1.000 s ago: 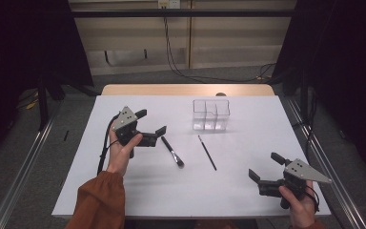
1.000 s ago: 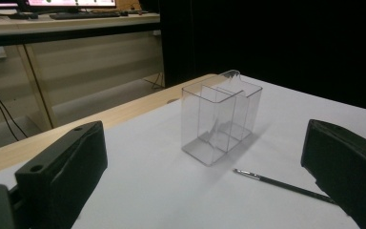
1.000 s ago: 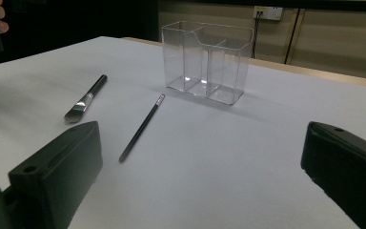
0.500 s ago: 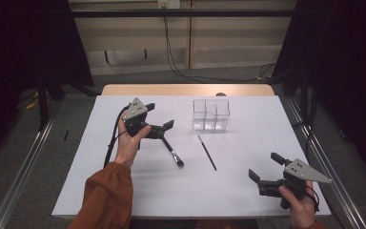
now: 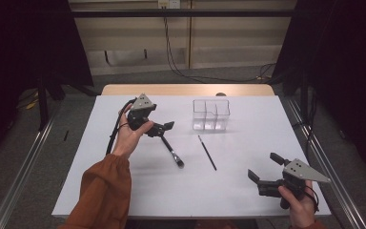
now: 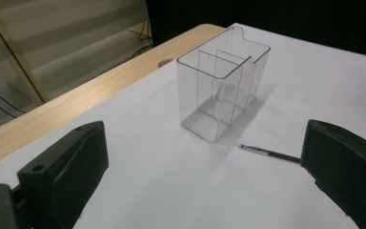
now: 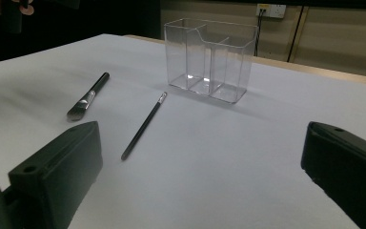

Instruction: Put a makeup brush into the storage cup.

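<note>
While both hands hold their tools over a white table (image 5: 124, 191), the left gripper (image 5: 162, 129) hangs with jaws spread above the handle end of a makeup brush (image 5: 172, 150) at centre left of the high view.

High view: a thin pencil (image 5: 207, 152) lies just right of the brush, a clear divided organizer (image 5: 211, 115) stands above it, and the right gripper (image 5: 267, 176) sits at lower right, jaws apart and empty. Left gripper view: the organizer (image 6: 221, 90) fills upper centre, the pencil tip (image 6: 267, 153) showing at right between wide jaws. Right gripper view: brush (image 7: 88, 97) at left, pencil (image 7: 144, 125) beside it, organizer (image 7: 209, 59) at top centre.
</note>
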### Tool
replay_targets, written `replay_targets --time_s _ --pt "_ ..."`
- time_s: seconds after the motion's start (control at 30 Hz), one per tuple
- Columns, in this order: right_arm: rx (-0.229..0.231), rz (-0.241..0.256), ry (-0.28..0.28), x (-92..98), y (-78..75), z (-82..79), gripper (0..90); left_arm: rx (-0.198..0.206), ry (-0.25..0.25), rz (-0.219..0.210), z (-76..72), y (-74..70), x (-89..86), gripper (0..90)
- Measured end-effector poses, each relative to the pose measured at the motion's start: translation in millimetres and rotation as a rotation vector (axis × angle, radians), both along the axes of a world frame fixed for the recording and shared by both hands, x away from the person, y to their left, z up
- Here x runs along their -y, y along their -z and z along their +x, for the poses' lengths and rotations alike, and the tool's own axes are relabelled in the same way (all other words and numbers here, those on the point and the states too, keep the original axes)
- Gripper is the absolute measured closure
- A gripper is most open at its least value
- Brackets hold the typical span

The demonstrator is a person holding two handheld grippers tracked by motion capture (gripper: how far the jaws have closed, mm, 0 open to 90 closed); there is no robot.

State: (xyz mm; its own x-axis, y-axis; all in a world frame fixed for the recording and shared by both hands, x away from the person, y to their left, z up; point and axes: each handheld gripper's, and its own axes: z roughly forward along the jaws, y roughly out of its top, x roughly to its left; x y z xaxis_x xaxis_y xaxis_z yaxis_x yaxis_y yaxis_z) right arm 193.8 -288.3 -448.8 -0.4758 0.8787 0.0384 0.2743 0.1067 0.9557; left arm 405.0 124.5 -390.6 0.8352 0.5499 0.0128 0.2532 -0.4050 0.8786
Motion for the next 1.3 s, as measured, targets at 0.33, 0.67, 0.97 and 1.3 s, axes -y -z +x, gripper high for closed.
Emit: replay_targets --time_s 0.33,0.67,0.97,1.3 --pt "-0.001 0.003 0.0 -0.1 0.0 -0.1 0.0 -0.073 0.093 0.176 4.2 -1.2 7.6 3.4" --pt "-0.006 0.007 -0.003 -0.4 0.2 0.0 0.0 -0.102 0.158 0.333 9.9 -3.5 14.4 3.7" --pt "-0.007 0.008 -0.007 -0.5 0.3 -0.1 0.0 -0.133 0.214 0.422 15.2 2.1 18.7 4.5" --pt "-0.011 0.015 -0.011 -0.5 0.7 -0.2 0.0 -0.189 0.299 0.537 21.1 20.7 29.5 5.1"
